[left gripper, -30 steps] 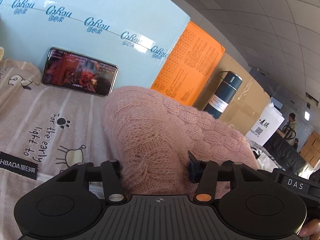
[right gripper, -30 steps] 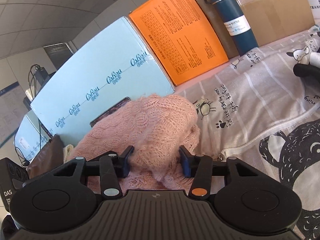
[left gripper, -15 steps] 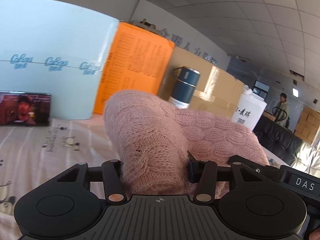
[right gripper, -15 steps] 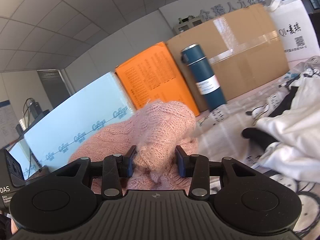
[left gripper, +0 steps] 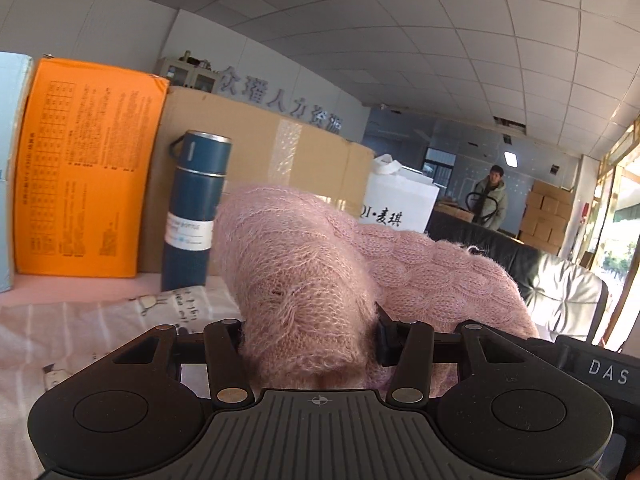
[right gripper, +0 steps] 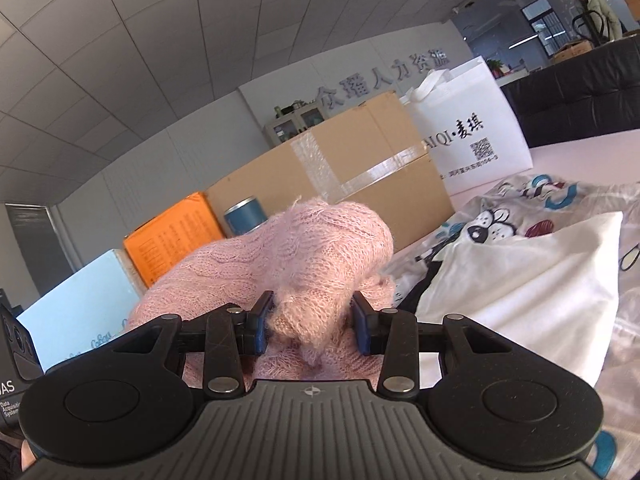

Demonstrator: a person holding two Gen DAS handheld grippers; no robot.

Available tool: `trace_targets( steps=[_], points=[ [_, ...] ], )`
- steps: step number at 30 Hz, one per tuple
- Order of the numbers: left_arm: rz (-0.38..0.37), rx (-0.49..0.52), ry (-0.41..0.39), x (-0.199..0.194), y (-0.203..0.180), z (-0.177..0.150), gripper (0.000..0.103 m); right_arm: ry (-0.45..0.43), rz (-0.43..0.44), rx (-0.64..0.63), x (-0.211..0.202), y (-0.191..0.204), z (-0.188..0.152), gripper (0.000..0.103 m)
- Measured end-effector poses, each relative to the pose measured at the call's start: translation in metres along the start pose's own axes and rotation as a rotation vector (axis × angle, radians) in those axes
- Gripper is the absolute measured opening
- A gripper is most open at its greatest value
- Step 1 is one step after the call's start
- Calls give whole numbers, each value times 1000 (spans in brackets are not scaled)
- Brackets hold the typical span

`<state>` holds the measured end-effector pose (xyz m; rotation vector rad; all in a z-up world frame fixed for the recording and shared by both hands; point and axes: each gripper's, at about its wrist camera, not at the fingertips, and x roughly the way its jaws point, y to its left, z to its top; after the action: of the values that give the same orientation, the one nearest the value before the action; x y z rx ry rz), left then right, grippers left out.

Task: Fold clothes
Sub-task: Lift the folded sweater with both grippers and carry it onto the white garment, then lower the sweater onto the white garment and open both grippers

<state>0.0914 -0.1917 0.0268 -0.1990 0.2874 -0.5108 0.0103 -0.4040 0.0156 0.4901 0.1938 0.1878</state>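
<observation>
Covering the table (right gripper: 576, 152), seemingly pink, printed bedding (left gripper: 100, 320) meets stacked boxes (left gripper: 256, 184).

The left hand-held gripper (left gripper: 310, 330) pointed nearly level, its jaws part-closed and clamped on bunched pink knit (left gripper: 304, 280). The right hand-held gripper (right gripper: 310, 322) likewise pointed nearly level, jaws narrower, gripping the same knit toward 12 o'clock.

The sweater (left gripper: 304, 280) hides the left tool's (left gripper: 310, 336) fingertips and the flask's (right gripper: 244, 216) body in the right view. The blue box (left gripper: 10, 168) is cut by the left edge. Orange box (left gripper: 86, 168) print is too small to read.
</observation>
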Motion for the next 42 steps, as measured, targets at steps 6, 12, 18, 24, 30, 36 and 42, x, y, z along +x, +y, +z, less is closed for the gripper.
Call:
trace_targets(
  steps=[6,12,18,24,30,36,42],
  points=[
    [-78,-11,14,37,-17,-8,48,-32,-139,-44,0,-16,4,37],
    [-86,13,105,67,-30,-28,57,-28,-303,-14,7,-41,-1,37],
    [-33,-4,127,64,-29,-39,94,12,-430,66,25,-70,-14,42],
    [112,-55,77,56,-10,-40,101,29,-461,95,32,-81,-21,52],
    [168,16,174,67,-6,-39,102,43,-469,75,36,-79,-24,59],
    [177,17,107,34,7,-26,102,-24,-488,66,23,-64,-20,87],
    [188,-10,48,-3,33,-14,103,-150,-524,16,0,-16,-23,101]
  ],
)
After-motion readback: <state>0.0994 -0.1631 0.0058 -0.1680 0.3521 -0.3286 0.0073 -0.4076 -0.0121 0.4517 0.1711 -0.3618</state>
